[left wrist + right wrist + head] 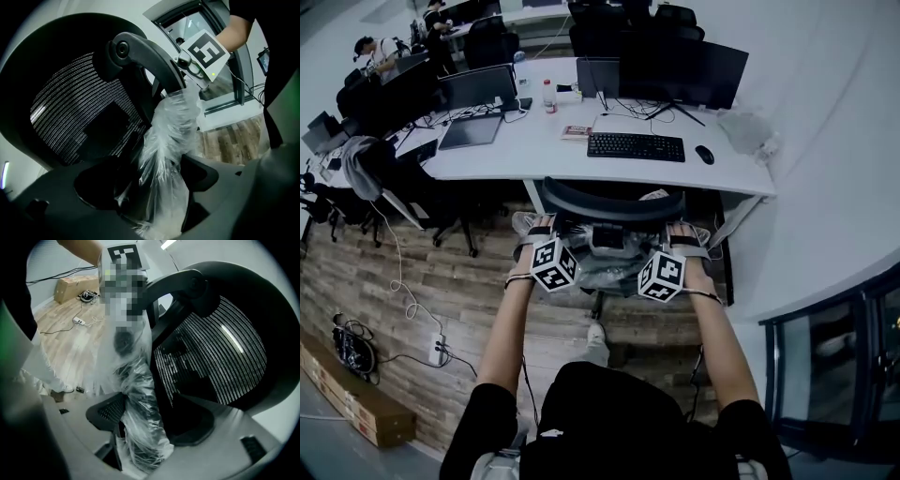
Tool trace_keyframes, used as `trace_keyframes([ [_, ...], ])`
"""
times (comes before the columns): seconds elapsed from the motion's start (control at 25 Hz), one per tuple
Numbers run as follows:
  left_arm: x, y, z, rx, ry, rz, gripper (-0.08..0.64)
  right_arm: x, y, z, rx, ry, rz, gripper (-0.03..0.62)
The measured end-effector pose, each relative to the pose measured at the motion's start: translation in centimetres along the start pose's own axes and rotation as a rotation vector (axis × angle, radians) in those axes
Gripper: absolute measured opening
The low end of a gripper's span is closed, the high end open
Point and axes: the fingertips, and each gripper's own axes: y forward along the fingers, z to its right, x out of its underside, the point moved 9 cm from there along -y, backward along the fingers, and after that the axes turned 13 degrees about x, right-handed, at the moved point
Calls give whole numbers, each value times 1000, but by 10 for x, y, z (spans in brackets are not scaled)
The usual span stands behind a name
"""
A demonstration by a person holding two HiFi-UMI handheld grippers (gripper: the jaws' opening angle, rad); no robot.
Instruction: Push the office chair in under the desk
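**Fig.** Black mesh-back office chair (614, 204) facing the white worktop (544, 141). The seat is largely under the worktop edge and the backrest rim sits just outside it, so the push looks nearly done.

The L hand-held gripper (536, 234) and R hand-held gripper (680, 234) both clamp the clear-plastic-wrapped frame bar (171, 136) behind the backrest, one toward each end. Jaws are narrow w/ the wrap pinched between them.

Risks (judged):
- (a) The pads bear on loose film, not bare frame, so a firm shove may make them slide.
- (b) Unequal force L vs R may swivel the chair toward the slanted white worktop leg (741, 220) at right.
- (c) The backrest rim may strike the worktop edge and jolt the black keyboard (636, 146).
- (d) The space under the worktop is dark, so obstacles there can't be told.
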Motion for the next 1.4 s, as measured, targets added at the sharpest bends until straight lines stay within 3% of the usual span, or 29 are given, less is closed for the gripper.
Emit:
trace_keyframes([
  [0.76, 15, 54, -99, 10, 0, 1, 413, 4, 108, 43, 2, 10, -59, 322],
  [1.4, 30, 89, -174, 18, -3, 61, 412, 8, 180, 75, 24, 7, -67, 322],
])
